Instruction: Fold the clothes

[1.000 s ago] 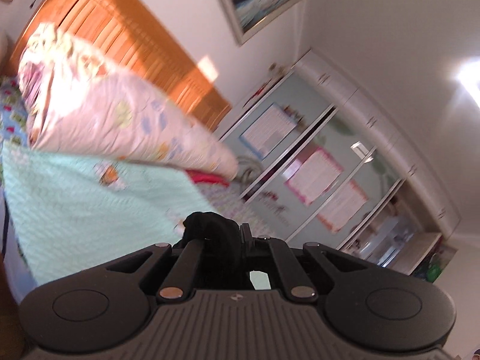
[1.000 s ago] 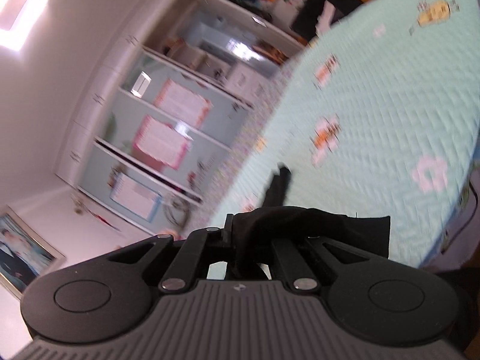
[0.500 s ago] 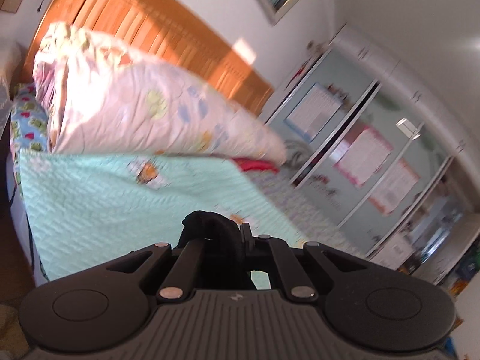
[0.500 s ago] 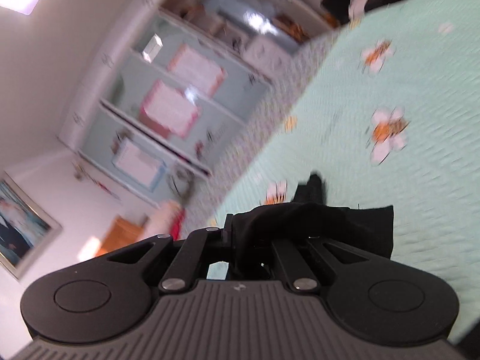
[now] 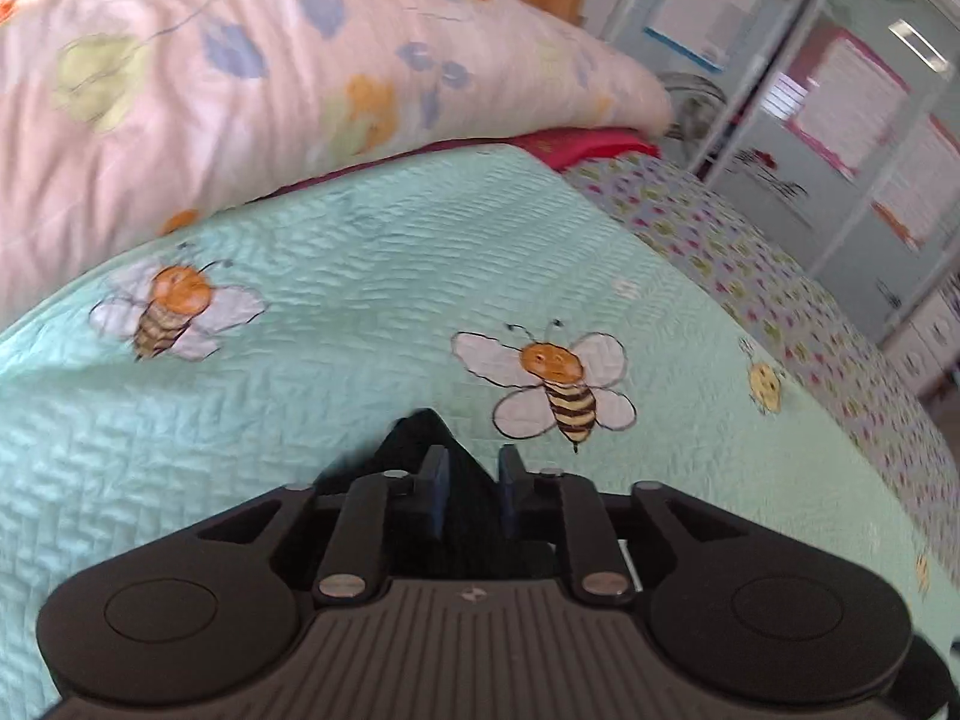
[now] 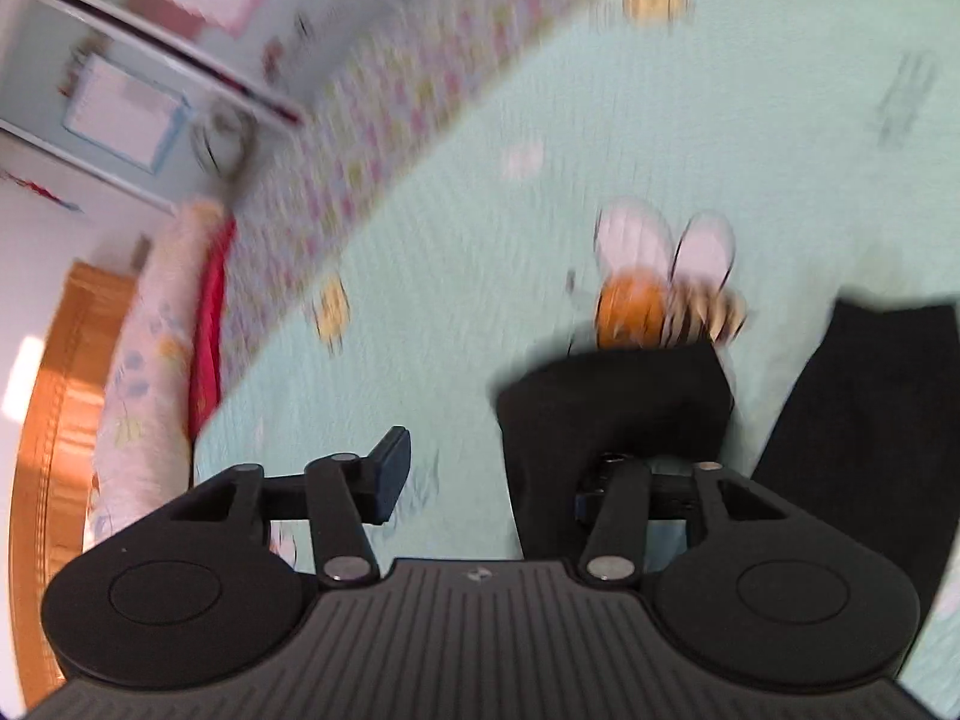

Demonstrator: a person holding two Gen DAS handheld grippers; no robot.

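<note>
A black garment lies on the mint bee-print bedcover [image 5: 360, 276]. In the left wrist view a fold of the garment [image 5: 471, 492] stands between the pads of my left gripper [image 5: 471, 480]. Its jaws are opening and the narrow gap is full of cloth. In the right wrist view my right gripper [image 6: 489, 480] is opening wide over the bedcover [image 6: 480, 180]. One bunch of the black garment [image 6: 612, 402] drapes over its right finger and hides it. The left finger [image 6: 390, 471] is bare. Another panel of the garment [image 6: 864, 420] lies flat at the right.
A big floral duvet roll [image 5: 240, 60] and a red cloth [image 5: 588, 141] lie at the head of the bed, by an orange wooden headboard [image 6: 48, 390]. A dotted sheet [image 5: 780, 276] borders the cover. A pale wardrobe with posters [image 5: 840, 90] stands beyond.
Both grippers swung down from facing the room to close over the bedcover. Both were shut on black cloth; now their jaws have parted, the right widely, and the cloth rests on the bed.
</note>
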